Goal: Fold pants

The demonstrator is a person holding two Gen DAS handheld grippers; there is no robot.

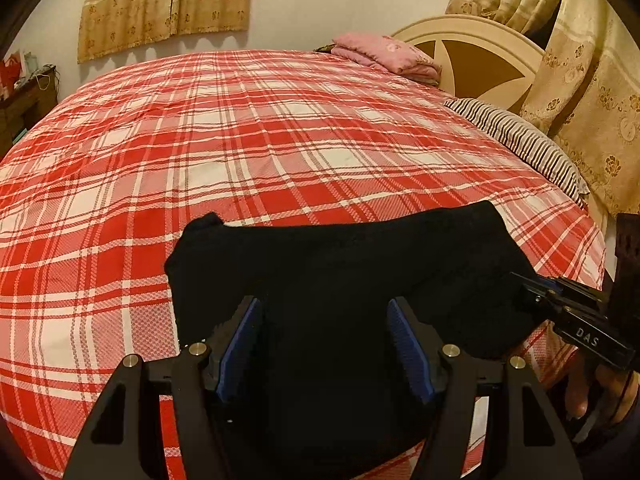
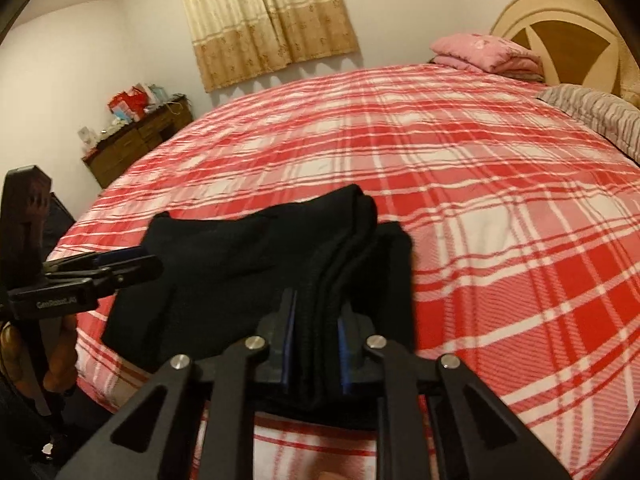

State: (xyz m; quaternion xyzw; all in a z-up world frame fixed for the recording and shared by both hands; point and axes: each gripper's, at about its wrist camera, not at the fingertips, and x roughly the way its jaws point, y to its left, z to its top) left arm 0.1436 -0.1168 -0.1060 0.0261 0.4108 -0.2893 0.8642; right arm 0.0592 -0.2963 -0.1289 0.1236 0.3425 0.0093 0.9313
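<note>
While a wooden dresser (image 2: pixel 136 140) with clutter on top stands against the far wall at the left of the room, a wide bed (image 1: pixel 280 128) covered in a red and white plaid spread fills most of both views. Black pants (image 1: pixel 340 280), already folded down into a compact, thick bundle, lie on the near edge of the bed, close to the person. On the left side, the left claw (image 1: pixel 326 344) hovers over the bundle with its blue-padded fingers (image 1: pixel 240 344) spread wide apart, gripping nothing. On the right side, the right claw (image 2: pixel 316 348) is pinching the stacked layers at the bundle's right edge, its pads pressed against the thick cloth. Farther right, a folded pink blanket (image 1: pixel 384 56) and a striped pillow (image 1: pixel 520 140) rest near the cream headboard (image 1: pixel 480 40), well apart from the pants. Judging by the layered edge, the folding looks nearly complete, with one last fold or a tidying step in hand. The next move likely calls for the right claw to lay its edge flat and let go, while the left claw presses down or steadies the bundle so the layers do not slide apart.
</note>
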